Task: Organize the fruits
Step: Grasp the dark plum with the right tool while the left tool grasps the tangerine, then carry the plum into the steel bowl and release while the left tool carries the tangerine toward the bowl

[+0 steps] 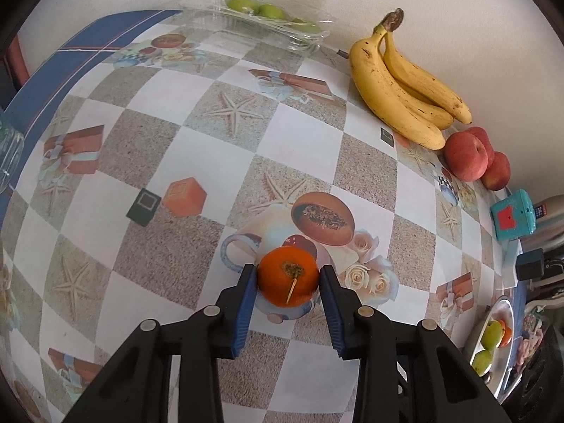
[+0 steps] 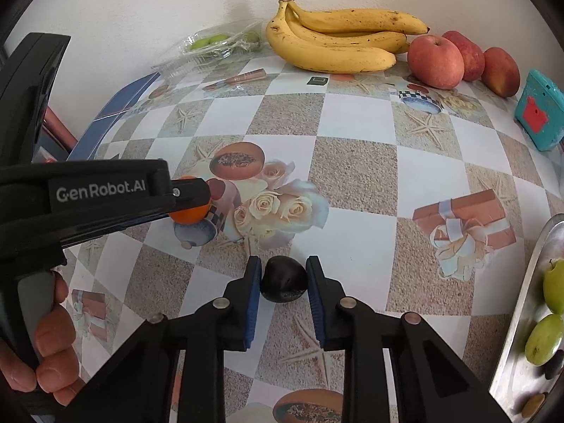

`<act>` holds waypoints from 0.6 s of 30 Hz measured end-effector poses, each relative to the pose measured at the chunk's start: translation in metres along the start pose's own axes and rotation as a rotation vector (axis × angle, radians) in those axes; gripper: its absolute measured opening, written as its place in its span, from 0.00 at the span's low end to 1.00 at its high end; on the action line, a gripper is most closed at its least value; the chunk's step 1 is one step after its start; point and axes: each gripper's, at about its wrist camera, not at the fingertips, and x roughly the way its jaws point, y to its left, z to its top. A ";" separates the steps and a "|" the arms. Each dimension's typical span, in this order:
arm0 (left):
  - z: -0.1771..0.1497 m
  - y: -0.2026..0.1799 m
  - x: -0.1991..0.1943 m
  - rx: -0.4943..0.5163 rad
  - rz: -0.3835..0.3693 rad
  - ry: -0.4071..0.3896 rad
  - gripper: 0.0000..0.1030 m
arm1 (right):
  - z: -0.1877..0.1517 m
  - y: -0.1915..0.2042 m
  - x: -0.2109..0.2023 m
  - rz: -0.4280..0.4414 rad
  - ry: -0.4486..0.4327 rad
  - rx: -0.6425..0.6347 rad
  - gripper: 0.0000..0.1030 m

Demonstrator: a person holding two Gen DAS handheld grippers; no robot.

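Observation:
My left gripper (image 1: 288, 273) is shut on a small orange (image 1: 287, 276), its blue pads pressed on both sides, low over the patterned tablecloth. The right wrist view shows that orange (image 2: 188, 215) between the left gripper's fingers (image 2: 190, 190). My right gripper (image 2: 283, 271) is shut on a dark plum (image 2: 283, 279) just above the cloth. A metal tray (image 2: 521, 335) at the right edge holds green fruits (image 2: 544, 338) and a dark one; it also shows in the left wrist view (image 1: 474, 335).
Bananas (image 2: 338, 40) and three red apples (image 2: 435, 61) lie along the back wall. A clear plastic box with green fruits (image 1: 264, 10) stands at the back left. A teal box (image 2: 539, 116) sits at the right. The table's blue edge (image 1: 53, 70) runs on the left.

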 end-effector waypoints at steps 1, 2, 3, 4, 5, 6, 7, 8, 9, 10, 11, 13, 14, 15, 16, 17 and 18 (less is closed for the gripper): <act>0.000 0.001 -0.002 -0.007 0.003 0.002 0.38 | -0.001 0.000 -0.002 0.004 -0.002 -0.003 0.26; -0.001 0.002 -0.005 -0.011 0.005 0.004 0.38 | -0.002 0.001 -0.004 0.008 -0.006 -0.006 0.26; -0.002 0.002 -0.008 -0.017 0.006 0.004 0.38 | -0.002 0.003 -0.007 0.008 -0.011 -0.009 0.25; -0.003 0.002 -0.012 -0.022 0.006 0.004 0.38 | -0.002 0.004 -0.010 0.010 -0.017 -0.011 0.26; -0.005 0.002 -0.016 -0.028 0.004 0.003 0.38 | -0.003 0.004 -0.013 0.012 -0.022 -0.012 0.25; -0.006 0.001 -0.018 -0.031 0.002 0.003 0.38 | -0.003 0.004 -0.019 0.014 -0.031 -0.011 0.25; -0.009 0.000 -0.023 -0.034 -0.003 0.001 0.38 | -0.004 0.003 -0.023 0.014 -0.038 -0.008 0.26; -0.012 -0.001 -0.028 -0.034 -0.007 -0.001 0.38 | -0.005 0.003 -0.027 0.015 -0.041 -0.005 0.26; -0.016 -0.003 -0.032 -0.031 -0.008 -0.004 0.38 | -0.006 0.002 -0.032 0.016 -0.045 0.002 0.26; -0.019 -0.005 -0.036 -0.024 -0.006 -0.007 0.38 | -0.008 0.001 -0.035 0.016 -0.046 0.006 0.26; -0.022 -0.008 -0.039 -0.016 -0.003 -0.010 0.38 | -0.011 0.000 -0.040 0.015 -0.047 0.009 0.26; -0.029 -0.011 -0.047 -0.003 0.014 -0.021 0.38 | -0.014 -0.002 -0.045 0.013 -0.046 0.014 0.26; -0.032 -0.012 -0.050 -0.001 0.020 -0.023 0.38 | -0.016 -0.004 -0.048 0.012 -0.047 0.018 0.25; -0.036 -0.013 -0.053 0.001 0.024 -0.024 0.38 | -0.019 -0.006 -0.053 0.012 -0.049 0.024 0.26; -0.040 -0.013 -0.056 -0.001 0.024 -0.023 0.38 | -0.021 -0.008 -0.058 0.011 -0.052 0.030 0.26; -0.043 -0.012 -0.058 -0.004 0.022 -0.021 0.38 | -0.023 -0.010 -0.062 0.012 -0.055 0.034 0.26; -0.046 -0.013 -0.061 -0.006 0.019 -0.020 0.38 | -0.025 -0.011 -0.067 0.011 -0.061 0.036 0.26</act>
